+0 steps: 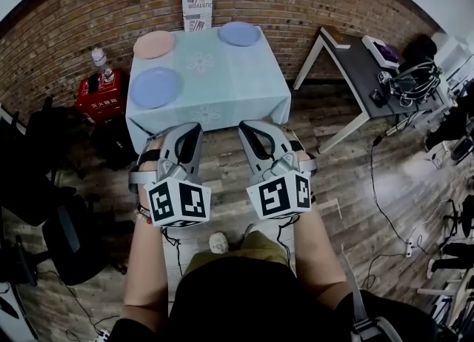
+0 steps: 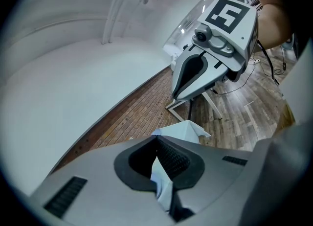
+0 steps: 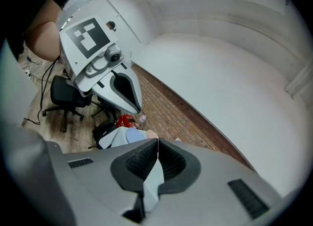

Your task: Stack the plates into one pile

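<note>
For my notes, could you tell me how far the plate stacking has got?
Done: nothing; the round peach plate, far round blue plate and near round blue plate lie apart. In hand: nothing; left hand-held gripper and right hand-held gripper are shut, empty. Left: all stacking.

Clothed table (image 1: 237, 81): pink plate (image 1: 154, 44), near blue plate (image 1: 155, 87), far blue plate (image 1: 239, 33).

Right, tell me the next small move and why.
Probably open the left gripper and reach for the near lavender plate. It and the right gripper are shut on nothing, short of the table, and that plate lies closest to the left one; the pink plate and blue plate lie apart, unstacked.
</note>
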`<state>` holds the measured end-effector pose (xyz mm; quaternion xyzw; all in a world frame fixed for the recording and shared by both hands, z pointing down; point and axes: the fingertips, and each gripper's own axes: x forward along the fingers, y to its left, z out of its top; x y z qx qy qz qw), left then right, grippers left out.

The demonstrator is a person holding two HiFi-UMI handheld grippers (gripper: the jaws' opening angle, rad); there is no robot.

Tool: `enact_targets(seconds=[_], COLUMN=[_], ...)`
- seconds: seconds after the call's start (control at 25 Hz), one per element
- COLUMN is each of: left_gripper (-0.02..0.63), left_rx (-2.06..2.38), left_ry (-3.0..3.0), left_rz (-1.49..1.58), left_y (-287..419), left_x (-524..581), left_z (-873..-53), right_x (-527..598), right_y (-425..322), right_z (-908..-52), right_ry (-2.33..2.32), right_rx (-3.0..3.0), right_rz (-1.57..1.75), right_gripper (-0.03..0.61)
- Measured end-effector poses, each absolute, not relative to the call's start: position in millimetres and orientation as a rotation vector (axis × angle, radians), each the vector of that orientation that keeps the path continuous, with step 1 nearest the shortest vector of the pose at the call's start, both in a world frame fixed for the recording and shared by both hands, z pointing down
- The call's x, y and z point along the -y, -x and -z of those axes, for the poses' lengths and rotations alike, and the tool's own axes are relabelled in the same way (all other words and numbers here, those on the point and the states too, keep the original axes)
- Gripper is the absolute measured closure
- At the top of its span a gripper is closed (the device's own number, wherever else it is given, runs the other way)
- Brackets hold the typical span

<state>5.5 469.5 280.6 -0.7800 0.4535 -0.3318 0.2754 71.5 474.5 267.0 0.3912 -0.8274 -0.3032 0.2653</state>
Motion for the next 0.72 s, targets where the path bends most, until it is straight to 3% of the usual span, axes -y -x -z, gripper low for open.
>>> enact_targets(seconds=[0.72], left_gripper=[0.591], left_rx=[-1.138], left_ry=[2.108], left_rz=[0.839], left_y=[-37.0], left_x=[-397.9], left_z=[-304.2], right_x=[-405.3], right_y=[-98.5], right_z=[-295.7], right_ry=[-1.105], right_rx=[2.188], right_rz=[0.828], right_gripper=[0.543])
